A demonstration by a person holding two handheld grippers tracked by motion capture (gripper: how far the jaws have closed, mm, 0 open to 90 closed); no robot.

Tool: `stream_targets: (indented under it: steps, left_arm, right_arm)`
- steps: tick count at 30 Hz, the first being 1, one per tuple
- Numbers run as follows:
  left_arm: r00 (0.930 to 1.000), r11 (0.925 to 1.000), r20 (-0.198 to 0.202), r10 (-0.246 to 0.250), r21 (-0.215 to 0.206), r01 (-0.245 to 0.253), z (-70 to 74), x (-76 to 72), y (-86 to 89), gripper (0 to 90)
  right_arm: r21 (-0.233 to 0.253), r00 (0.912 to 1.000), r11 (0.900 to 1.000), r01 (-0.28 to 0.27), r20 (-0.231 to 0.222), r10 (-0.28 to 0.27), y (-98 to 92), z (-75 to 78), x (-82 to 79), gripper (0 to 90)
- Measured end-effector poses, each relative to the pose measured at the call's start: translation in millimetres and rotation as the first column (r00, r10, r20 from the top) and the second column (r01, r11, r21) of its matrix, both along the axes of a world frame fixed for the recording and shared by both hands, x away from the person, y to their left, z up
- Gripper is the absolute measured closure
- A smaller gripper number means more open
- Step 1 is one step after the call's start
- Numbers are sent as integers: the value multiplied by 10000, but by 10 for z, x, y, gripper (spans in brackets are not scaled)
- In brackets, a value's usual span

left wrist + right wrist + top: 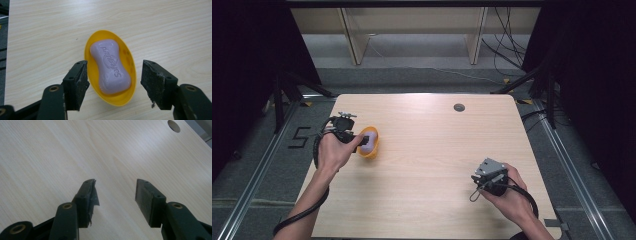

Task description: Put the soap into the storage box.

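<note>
Fingers of the left gripper (113,83) stand wide apart on either side of a yellow soap dish (130,65), one black pad (76,83) just beside the dish's near rim on one side and the other pad (157,83) a little clear of it on the other, neither seen to touch. A purple bar of soap (110,67) lies lengthwise in the dish, its stamped brand name facing up. From the high view, the dish (371,151) sits on the wooden table (437,150) near its left edge, about midway between the far and near edges, with the soap (369,140) inside and the left gripper (357,140) held by a hand (334,152) right at the dish's left side. At the right near corner of the table, the right gripper (477,177) rests in the person's other hand (507,197), well apart from the dish. Its own fingers (90,197) are likewise spread open over bare wood, holding nothing. A round cable hole (459,107) marks the tabletop near the far edge; it also shows at the top of the right gripper view (174,126).
</note>
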State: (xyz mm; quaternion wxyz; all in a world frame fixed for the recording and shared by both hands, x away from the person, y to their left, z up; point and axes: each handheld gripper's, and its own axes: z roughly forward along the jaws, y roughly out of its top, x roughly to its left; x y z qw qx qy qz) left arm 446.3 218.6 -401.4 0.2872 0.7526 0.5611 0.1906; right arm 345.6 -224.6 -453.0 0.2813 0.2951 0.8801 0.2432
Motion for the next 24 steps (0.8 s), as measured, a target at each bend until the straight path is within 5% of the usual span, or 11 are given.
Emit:
stream_targets:
  steps: [12,20,24]
  left_arm:
    - [9993,9991,126,-356,213,354,-124,-328,200,325]
    - [9964,9986,660,-523,101,518,-394,-581,330,310]
    - [9960,9976,605,-651,260,637,-552,-719,386,310]
  right_arm:
    - [28,10000,10000,6,-42,-6,-12,2,-4,506]
    - [0,10000,10000,-14,32,14,-16,2,0,504]
    - [14,10000,10000,63,-28,-63,-14,1,-7,503]
